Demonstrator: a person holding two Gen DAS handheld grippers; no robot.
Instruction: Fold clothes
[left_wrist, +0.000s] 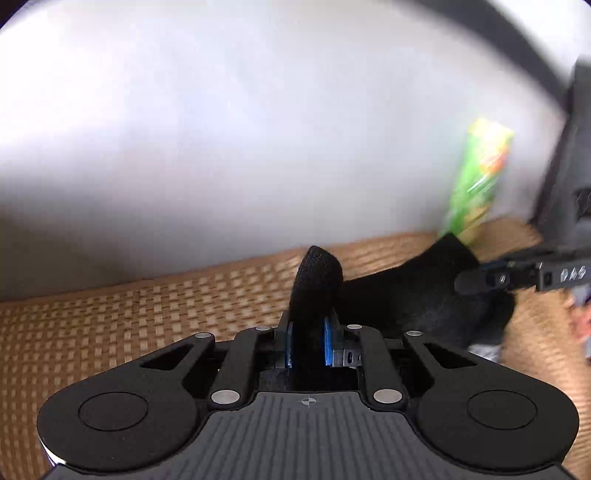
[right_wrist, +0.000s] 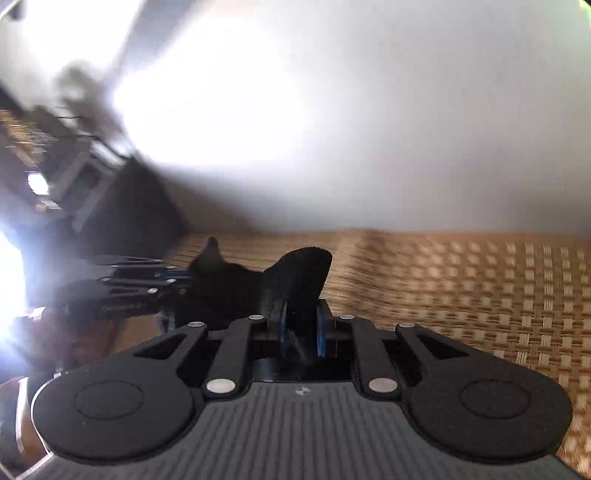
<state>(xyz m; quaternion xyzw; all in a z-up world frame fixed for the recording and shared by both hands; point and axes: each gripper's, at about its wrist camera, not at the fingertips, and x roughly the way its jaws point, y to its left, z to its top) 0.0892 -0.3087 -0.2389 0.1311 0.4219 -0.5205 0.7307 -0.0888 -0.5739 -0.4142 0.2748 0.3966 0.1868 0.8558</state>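
Jaws of left gripper (left_wrist: 308, 341) and right gripper (right_wrist: 301, 332) level, clamping black garment (left_wrist: 406, 299).

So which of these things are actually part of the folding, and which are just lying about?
Part of the job:
- black knitted fabric garment
- left tongs, shut on a fold of it
- right tongs, shut on another part

Just lying about:
- green printed packet by the wall
- woven tan mat underneath
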